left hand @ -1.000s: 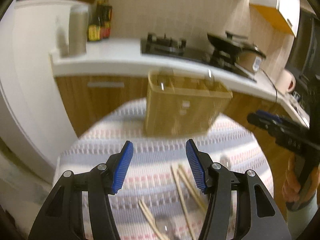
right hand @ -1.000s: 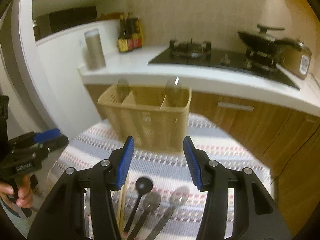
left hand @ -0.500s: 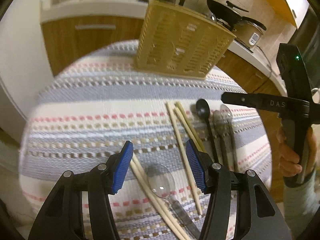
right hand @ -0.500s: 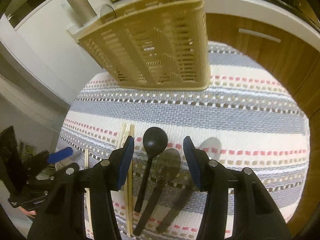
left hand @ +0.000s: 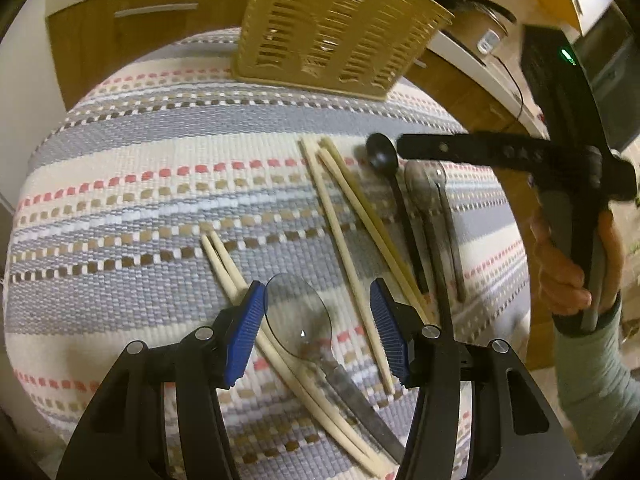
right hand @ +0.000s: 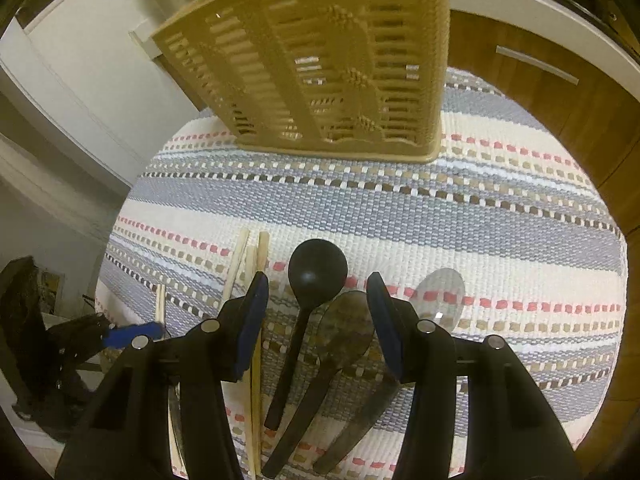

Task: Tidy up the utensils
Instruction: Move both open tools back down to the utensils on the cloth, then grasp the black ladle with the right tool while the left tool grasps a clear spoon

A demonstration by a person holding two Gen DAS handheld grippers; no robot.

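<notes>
On a striped woven cloth (left hand: 140, 184) lie loose utensils. My left gripper (left hand: 318, 334) is open low over a clear-bowled spoon (left hand: 298, 314) whose bowl shows between the blue pads. A pair of pale chopsticks (left hand: 224, 264) passes under the left pad, and longer chopsticks (left hand: 344, 216) lie to the right. My right gripper (right hand: 318, 322) is open above a black spoon (right hand: 316, 272) and a dark brown spoon (right hand: 346, 332); a clear spoon (right hand: 440, 296) lies just right of it. A tan slotted utensil basket (right hand: 320, 64) stands at the cloth's far edge.
Wooden cabinet fronts (left hand: 132, 28) and a white counter run behind the table. In the left wrist view the right gripper's body (left hand: 520, 156) and a hand (left hand: 568, 264) holding it fill the right side. White cabinetry (right hand: 80, 64) stands left of the table.
Both grippers have dropped and tipped downward, from looking at the counter and basket to hanging close over the utensils on the cloth. Their jaw widths look unchanged.
</notes>
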